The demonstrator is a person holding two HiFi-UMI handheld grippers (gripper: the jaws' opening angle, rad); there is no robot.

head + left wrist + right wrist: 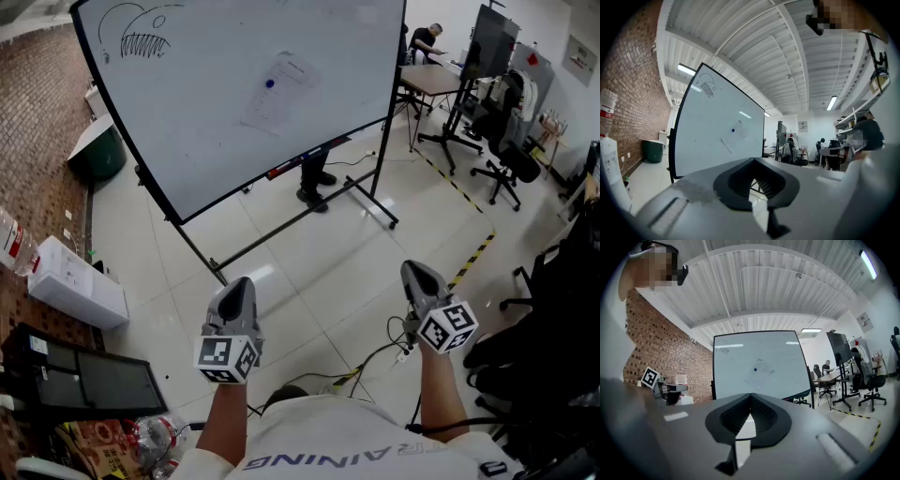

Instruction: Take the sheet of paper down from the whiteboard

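Paper (278, 91) hangs on the board (187, 141), pinned by a blue magnet (270, 83). Left gripper (239, 282) and right gripper (415, 270) are both closed and empty, level, well short of it, probably lining up.

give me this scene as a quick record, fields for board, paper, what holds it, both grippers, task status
whiteboard: on a floor stand, ahead of the person, doodle near its top left corner
sheet of paper: flat on the whiteboard, near the middle
fastening: blue magnet, small and round, on the sheet's upper part
left gripper: shut, empty, well short of the board
right gripper: shut, empty, well short of the board
task status: paper not yet taken down
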